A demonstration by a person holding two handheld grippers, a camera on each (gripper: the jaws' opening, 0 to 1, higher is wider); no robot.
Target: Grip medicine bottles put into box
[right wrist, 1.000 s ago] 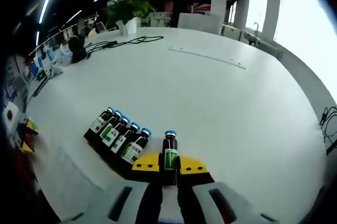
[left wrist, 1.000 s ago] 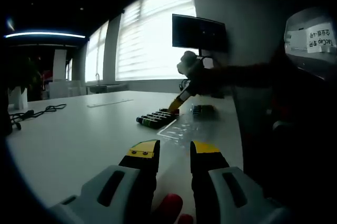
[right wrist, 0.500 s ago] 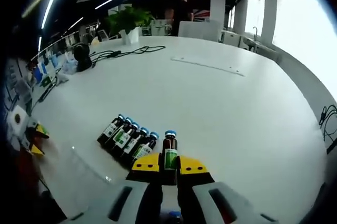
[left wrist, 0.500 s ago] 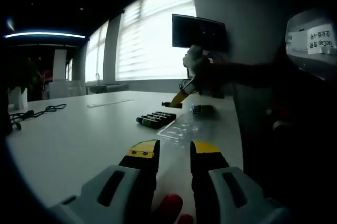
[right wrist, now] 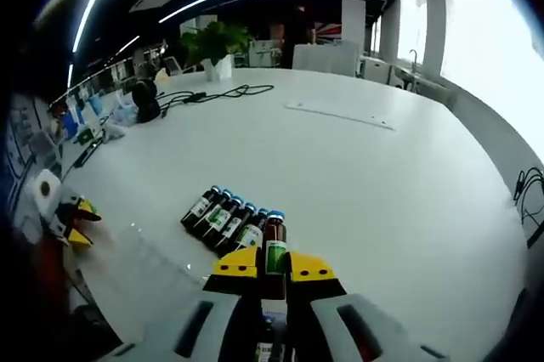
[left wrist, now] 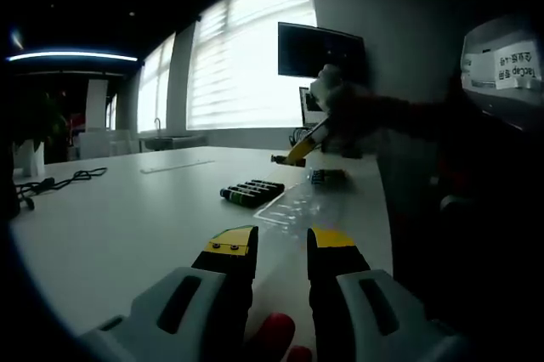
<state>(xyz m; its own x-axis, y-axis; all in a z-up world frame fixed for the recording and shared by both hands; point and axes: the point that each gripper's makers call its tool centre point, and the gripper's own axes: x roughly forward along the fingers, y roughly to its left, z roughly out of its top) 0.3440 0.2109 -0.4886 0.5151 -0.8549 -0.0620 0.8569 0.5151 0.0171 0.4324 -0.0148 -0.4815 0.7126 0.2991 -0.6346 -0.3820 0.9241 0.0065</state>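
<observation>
Hiding bottle (right wrist: 273, 251) base, right gripper (right wrist: 273, 270) jaws

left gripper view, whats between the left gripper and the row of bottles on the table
Bare white table lies between the left gripper and the row of bottles, as the left gripper view shows.

Dark brown bottle (right wrist: 273, 247) in the right tool (right wrist: 272, 267) shows a blue cap and green label. Both tools carry yellow tips on black jaws with grey bodies; left tool (left wrist: 281, 243) likewise. At ten o'clock, a row of dark bottles (right wrist: 223, 218), blue-capped, green-and-white labelled. White worktop (right wrist: 357, 183) throughout.
</observation>
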